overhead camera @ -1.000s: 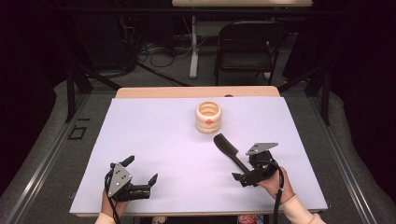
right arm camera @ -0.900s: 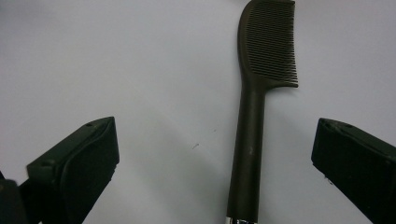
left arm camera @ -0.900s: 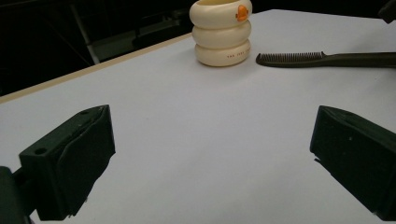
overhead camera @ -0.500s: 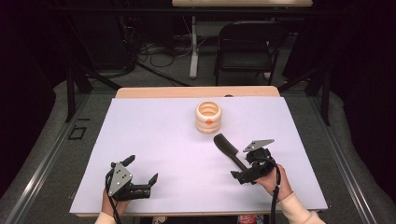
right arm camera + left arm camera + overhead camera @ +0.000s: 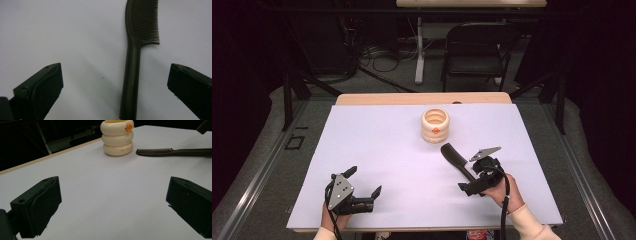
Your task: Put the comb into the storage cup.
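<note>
The right claw [image 5: 479,172] hangs spread over the comb [image 5: 455,158] handle in the high view; the left claw [image 5: 362,186], also spread, sits near the counter [image 5: 377,135] front edge, bare sheet around. Left gripper view: a cream cup [image 5: 117,137] stands just beside the comb's teeth. Right gripper view: the comb's handle lies between parted jaws, untouched.

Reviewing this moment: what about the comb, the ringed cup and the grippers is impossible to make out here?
- Comb: the handle's end is cut off by the bottom edge of the right gripper view; in the high view the right gripper covers it.
- Ringed cup: the small print on its lowest ring in the left gripper view is too small to read; its inside is not visible.
- Left gripper: its underside faces the table.
</note>
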